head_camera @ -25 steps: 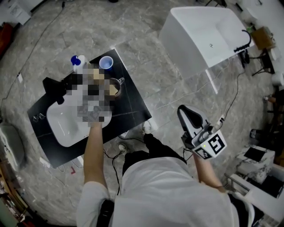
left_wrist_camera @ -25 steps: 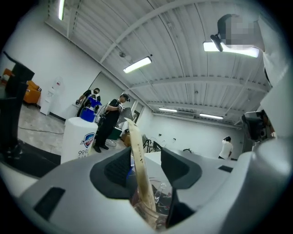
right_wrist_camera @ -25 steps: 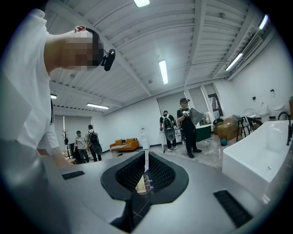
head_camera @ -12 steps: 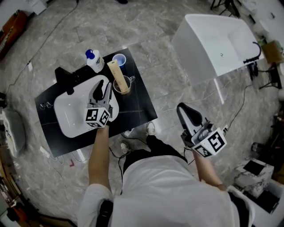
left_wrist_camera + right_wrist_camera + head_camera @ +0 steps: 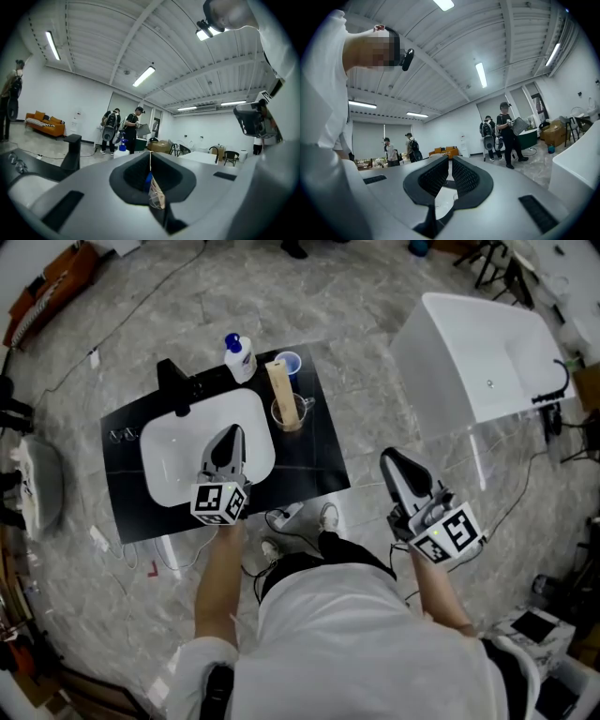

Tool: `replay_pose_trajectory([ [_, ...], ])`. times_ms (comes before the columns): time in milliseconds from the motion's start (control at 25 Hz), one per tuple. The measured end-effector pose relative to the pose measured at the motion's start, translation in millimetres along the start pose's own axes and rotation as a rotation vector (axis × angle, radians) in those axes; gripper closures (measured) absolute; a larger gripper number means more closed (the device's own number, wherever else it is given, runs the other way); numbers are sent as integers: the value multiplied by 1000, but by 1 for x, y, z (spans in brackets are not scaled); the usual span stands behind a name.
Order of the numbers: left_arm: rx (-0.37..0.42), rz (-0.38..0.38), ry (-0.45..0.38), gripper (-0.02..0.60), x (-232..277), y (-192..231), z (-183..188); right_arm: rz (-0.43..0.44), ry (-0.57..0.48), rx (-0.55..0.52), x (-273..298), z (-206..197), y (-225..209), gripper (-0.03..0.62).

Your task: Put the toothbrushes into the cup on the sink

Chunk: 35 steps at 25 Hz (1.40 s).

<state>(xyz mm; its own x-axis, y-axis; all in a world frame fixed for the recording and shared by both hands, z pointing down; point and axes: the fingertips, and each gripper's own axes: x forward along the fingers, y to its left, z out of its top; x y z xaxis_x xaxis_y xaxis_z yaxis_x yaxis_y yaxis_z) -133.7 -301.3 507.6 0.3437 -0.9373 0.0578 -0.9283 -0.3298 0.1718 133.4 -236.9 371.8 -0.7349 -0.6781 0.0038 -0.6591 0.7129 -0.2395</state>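
While the long tan toothbrush box [image 5: 278, 382] leans in the clear cup [image 5: 289, 415] beside the sink [image 5: 173, 442] on the black table [image 5: 314, 465], the left hand-held gripper [image 5: 232, 435] has just closed empty; the right hand-held gripper [image 5: 393, 461] is slightly parted.

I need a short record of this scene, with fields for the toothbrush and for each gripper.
toothbrush: standing in the glass cup on the black counter, beside the sink
left gripper: over the sink, jaws just closed, nothing between them
right gripper: off to the side of the counter, jaws slightly apart, empty
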Motion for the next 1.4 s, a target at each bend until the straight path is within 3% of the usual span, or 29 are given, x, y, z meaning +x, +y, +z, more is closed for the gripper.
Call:
replay_pose_trajectory([
  [320,46,113,-2,578,-78,26,29,9,-27,-40,12,7,7,545],
  [640,69,243,-59,578,-173,36,64,11,-51,-83,23,17,18,545],
  [800,68,312,-93,578,-202,46,76,-34,-58,-100,21,20,14,545],
  [1080,119,316,-140,578,-215,41,92,-144,-35,-59,16,16,-1,545],
  [1400,122,319,-156,579,-222,40,99,-134,-31,-81,17,13,6,546],
])
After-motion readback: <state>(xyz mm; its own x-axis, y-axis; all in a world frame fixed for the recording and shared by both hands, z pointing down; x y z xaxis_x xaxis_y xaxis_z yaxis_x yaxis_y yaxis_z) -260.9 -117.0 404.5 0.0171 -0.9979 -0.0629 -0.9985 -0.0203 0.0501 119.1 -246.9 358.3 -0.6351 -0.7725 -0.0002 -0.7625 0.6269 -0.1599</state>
